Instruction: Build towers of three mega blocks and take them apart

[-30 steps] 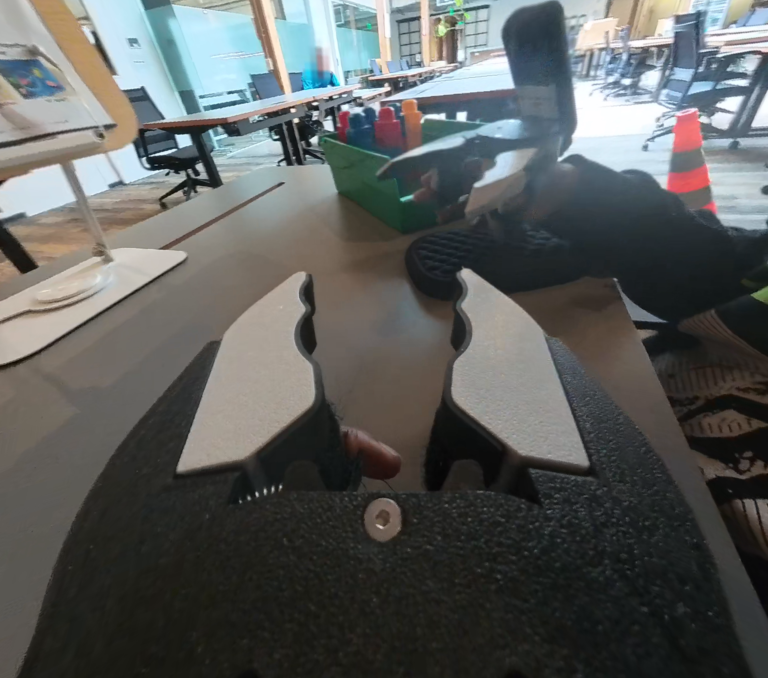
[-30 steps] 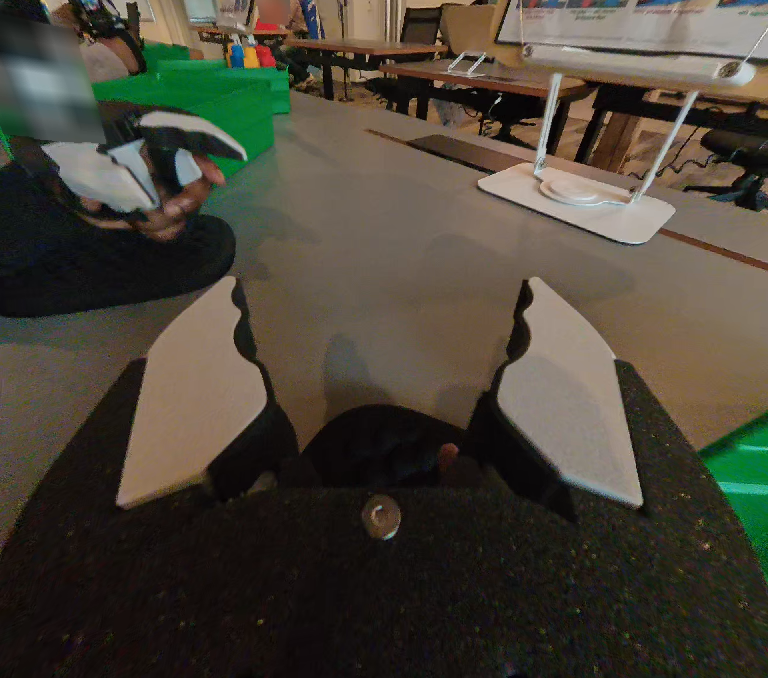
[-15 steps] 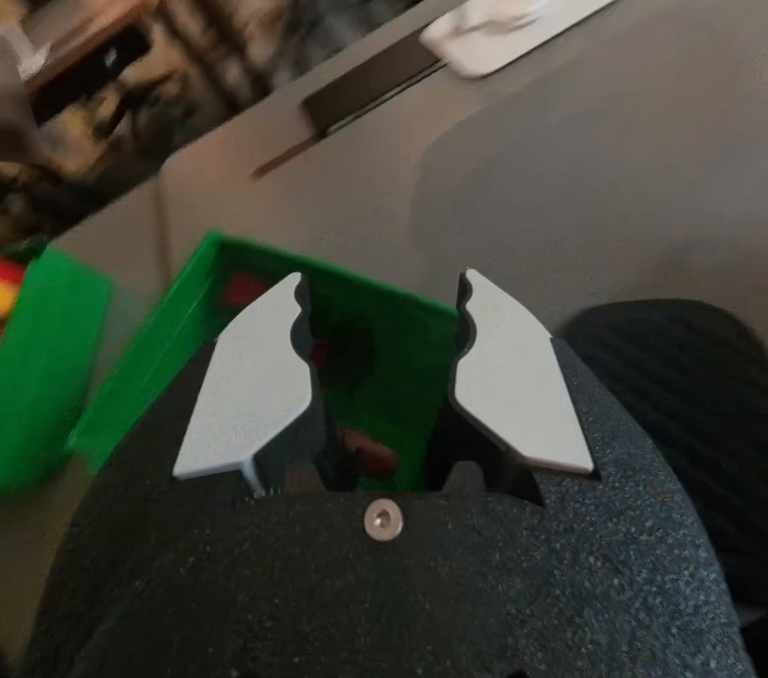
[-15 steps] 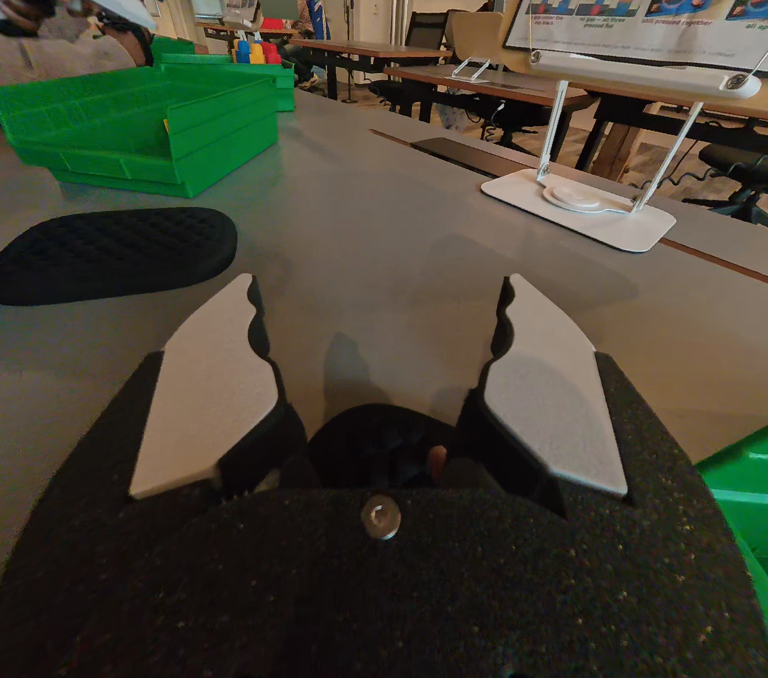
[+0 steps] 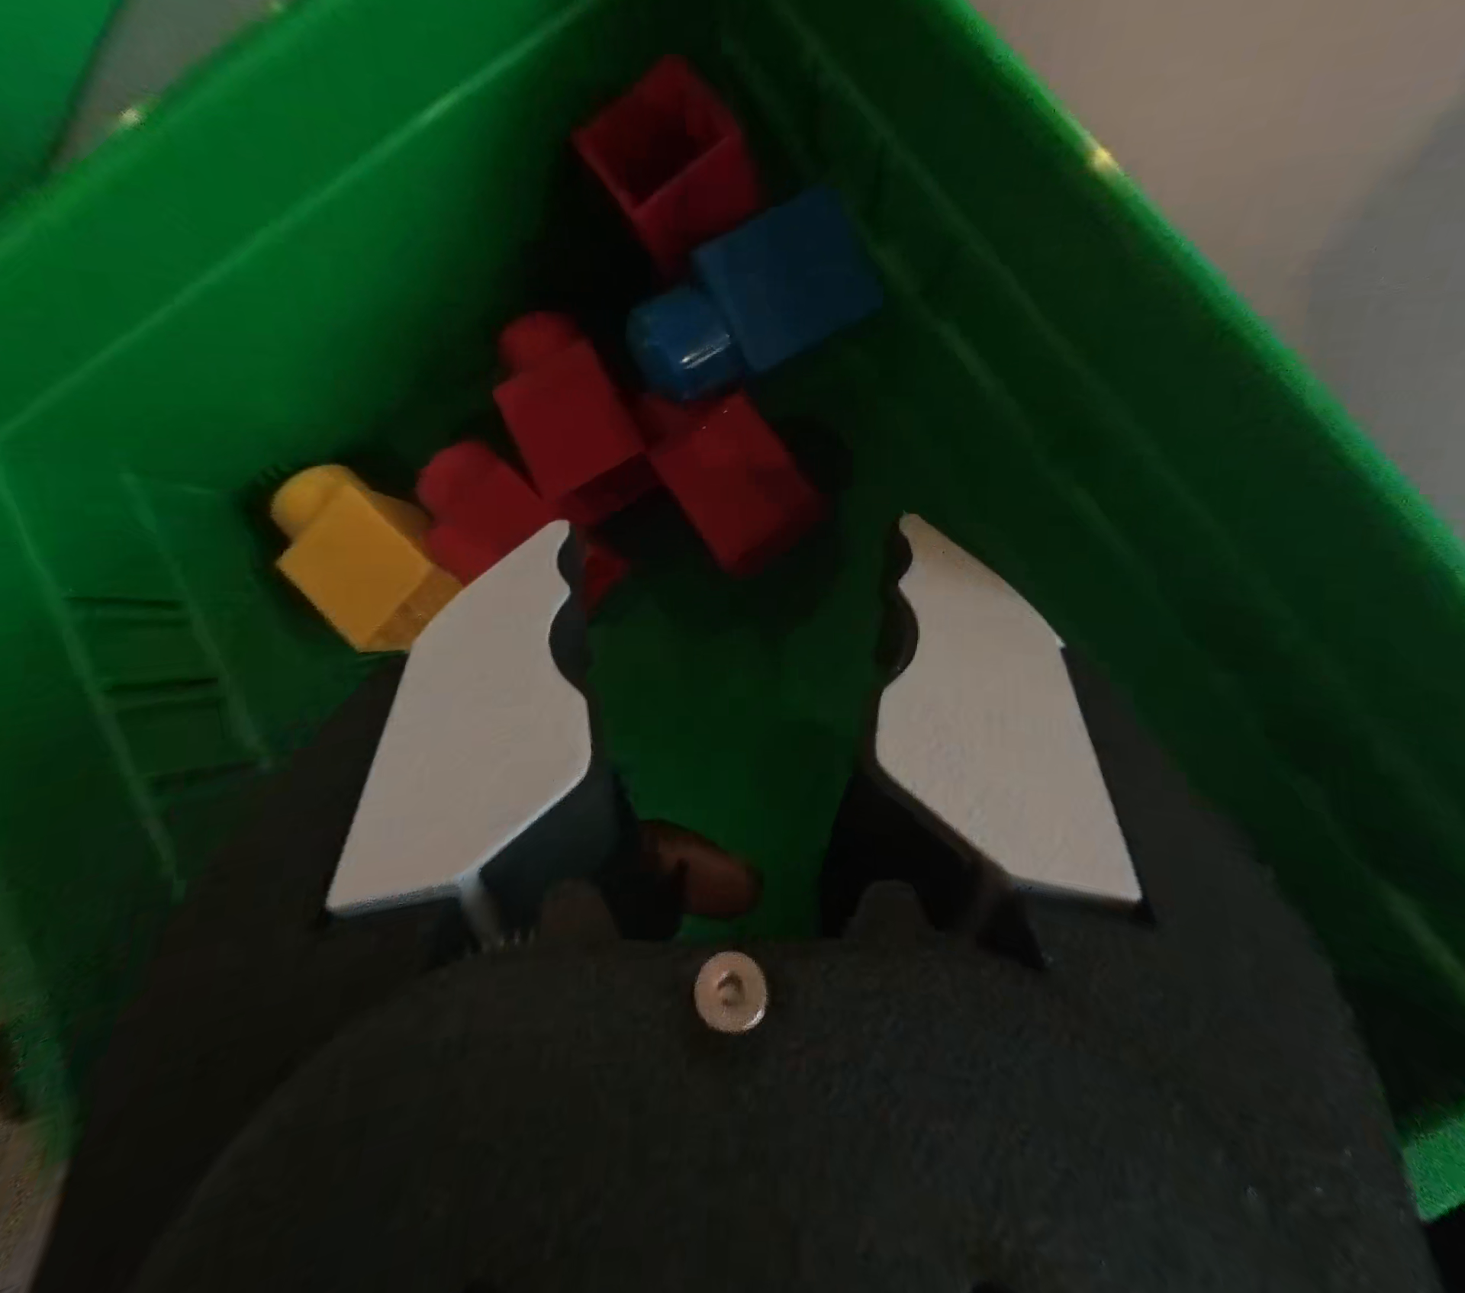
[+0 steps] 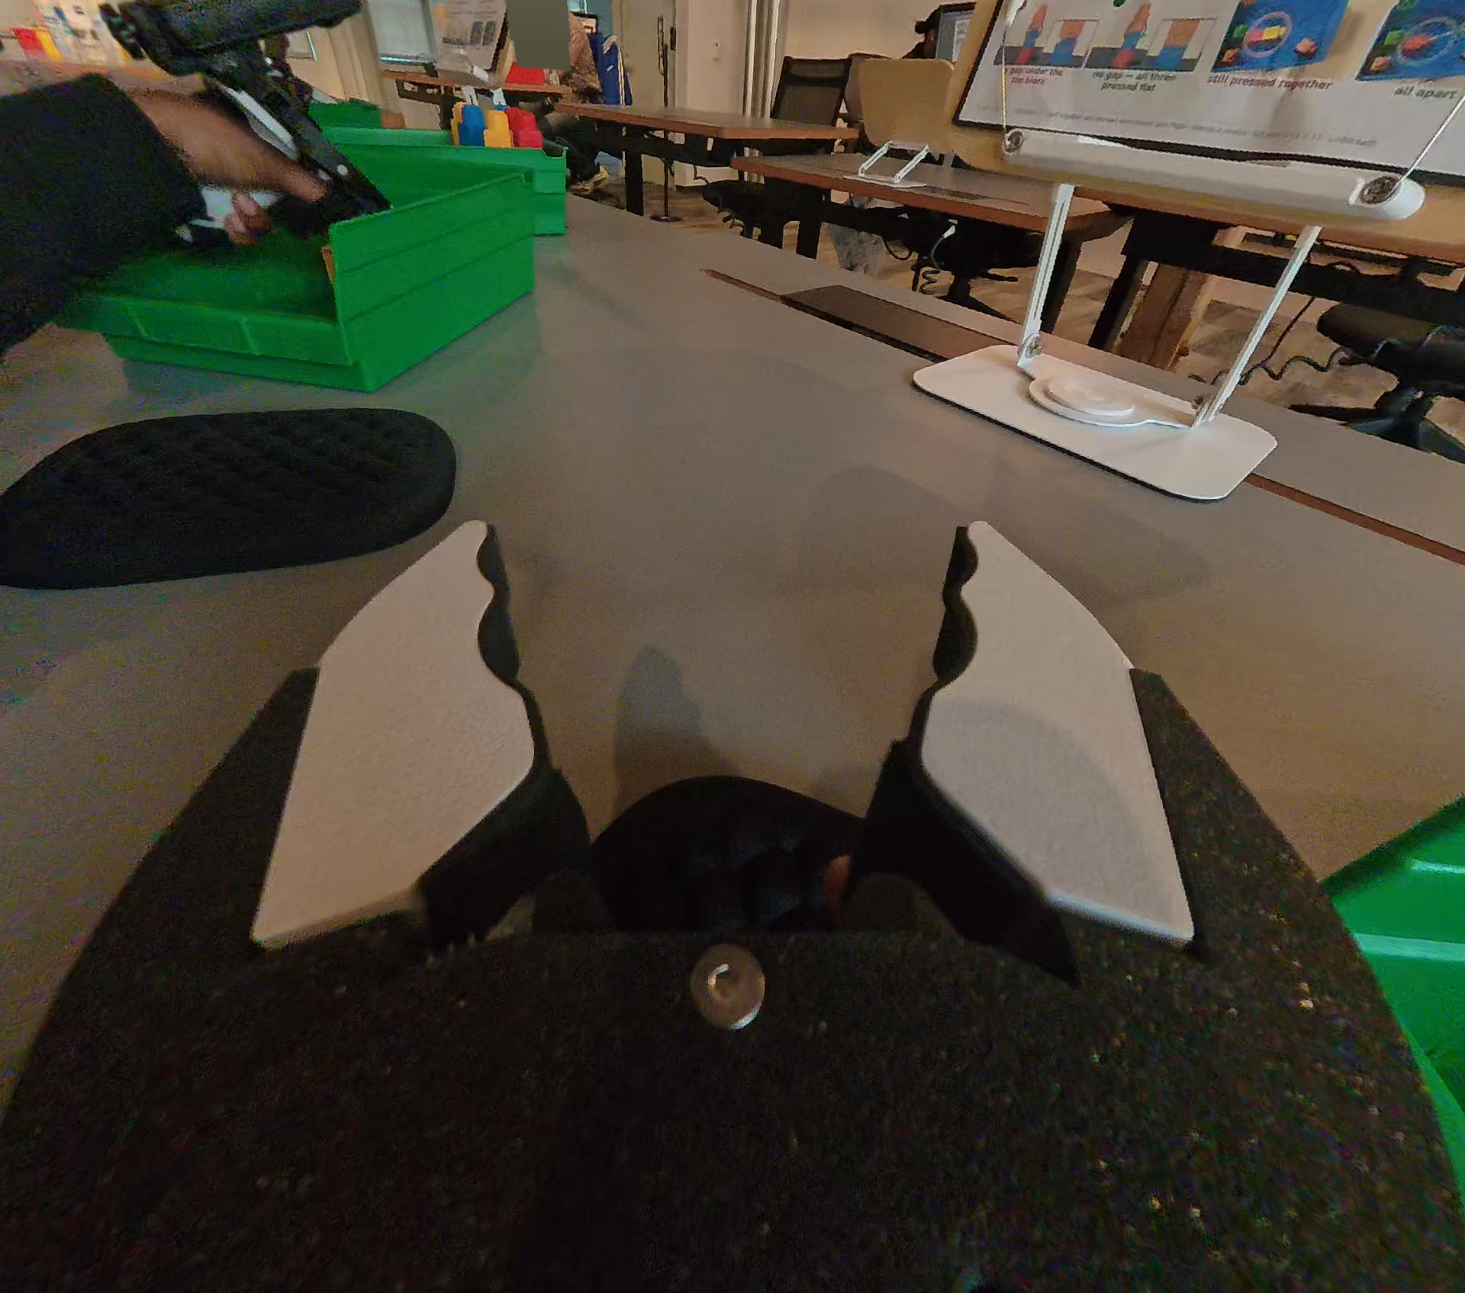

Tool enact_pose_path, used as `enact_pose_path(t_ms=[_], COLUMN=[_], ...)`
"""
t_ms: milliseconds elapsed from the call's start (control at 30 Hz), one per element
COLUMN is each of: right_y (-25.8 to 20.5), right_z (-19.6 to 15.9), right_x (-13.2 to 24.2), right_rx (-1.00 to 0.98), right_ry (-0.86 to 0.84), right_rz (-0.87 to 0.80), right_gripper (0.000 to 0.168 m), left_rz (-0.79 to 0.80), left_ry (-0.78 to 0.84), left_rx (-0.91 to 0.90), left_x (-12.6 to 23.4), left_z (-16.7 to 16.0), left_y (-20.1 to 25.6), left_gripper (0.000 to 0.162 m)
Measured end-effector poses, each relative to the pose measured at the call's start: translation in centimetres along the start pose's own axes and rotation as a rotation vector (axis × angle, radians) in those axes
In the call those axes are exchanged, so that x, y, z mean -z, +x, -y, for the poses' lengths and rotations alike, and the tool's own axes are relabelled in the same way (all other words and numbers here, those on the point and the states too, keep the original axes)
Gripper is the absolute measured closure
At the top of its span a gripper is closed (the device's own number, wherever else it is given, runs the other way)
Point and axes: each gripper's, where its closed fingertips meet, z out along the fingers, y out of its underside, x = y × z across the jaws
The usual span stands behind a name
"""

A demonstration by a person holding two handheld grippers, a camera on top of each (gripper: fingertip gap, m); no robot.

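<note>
In the left wrist view my left gripper (image 5: 733, 530) is open and empty inside a green bin (image 5: 317, 161), pointing down at loose mega blocks. Several red blocks (image 5: 733, 486) lie just ahead of the fingertips, a blue block (image 5: 761, 296) lies beyond them, and a yellow block (image 5: 357, 557) lies to the left. In the right wrist view my right gripper (image 6: 721, 530) is open and empty, low over the grey table (image 6: 753, 399). The left gripper (image 6: 262, 74) shows there at far left, dipped into the green bin (image 6: 428, 272).
A black pad (image 6: 214, 486) lies on the table left of the right gripper. A white stand (image 6: 1102, 415) holding an instruction board is at right. Another green bin's edge (image 6: 1411, 914) shows at lower right. A further green bin (image 6: 547, 169) with blocks stands behind. The tips of one gripper are about 50 centimetres away from the tips of the other. The blue block (image 5: 761, 296) lies some 6 centimetres from my left tips, 50 centimetres from my right tips.
My left gripper has lifted off the table, swung over to the green bin and lowered into it above the blocks. My right gripper has stayed in place, open slightly less wide.
</note>
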Motion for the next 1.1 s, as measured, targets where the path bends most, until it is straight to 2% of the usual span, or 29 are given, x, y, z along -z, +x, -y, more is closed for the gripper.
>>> enact_pose_path(t_ms=[333,433,567,900,1100], right_y=[0.0,0.0,0.1,-0.2,-0.9], right_z=[-0.1,-0.1,-0.1,-0.5,-1.0], right_x=[-0.1,-0.1,-0.1,-0.3,-0.7], right_rx=[0.0,0.0,0.001,0.017,0.049], right_ry=[-0.005,-0.006,-0.004,-0.033,-0.077], right_rz=[-0.001,0.0,-0.001,0.007,0.038], right_gripper=[0.065,0.065,0.066,0.07,0.074], left_rz=[0.03,0.037,0.028,-0.045,-0.219], left_ry=[-0.064,-0.064,-0.044,0.166,0.372], left_rx=[0.047,0.041,0.035,-0.017,-0.059], left_x=[-3.2,-3.9,-3.6,2.9,7.4], left_z=[-1.1,-1.4,-1.5,-0.7,0.7], left_y=[-0.2,-0.2,-0.2,0.8,4.8], left_gripper=[0.095,0.117,0.119,0.12,0.12])
